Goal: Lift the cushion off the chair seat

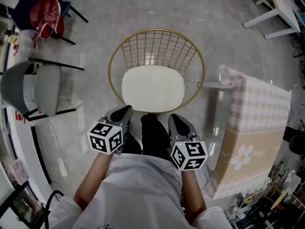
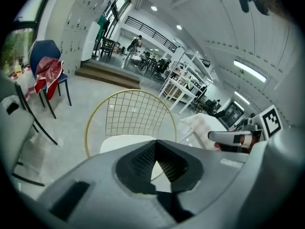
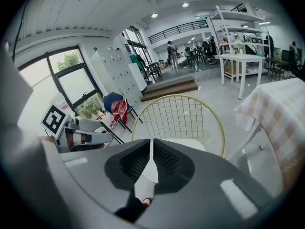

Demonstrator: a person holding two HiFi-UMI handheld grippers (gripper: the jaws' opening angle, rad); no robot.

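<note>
As viewed from overhead: pale polished floor (image 1: 95, 37) throughout; at right, a counter (image 1: 259, 104) draped in checked cloth; at centre, a gold wire chair (image 1: 157, 44), round-backed. Flat on its seat, a white cushion (image 1: 152, 88), untouched. Nearer, held apart from the cushion's near edge, the left tool (image 1: 127, 110), closed tight on nothing, and to the right of it the right tool (image 1: 174, 119), barely ajar with a thin slit between its jaws, likewise empty.
</note>
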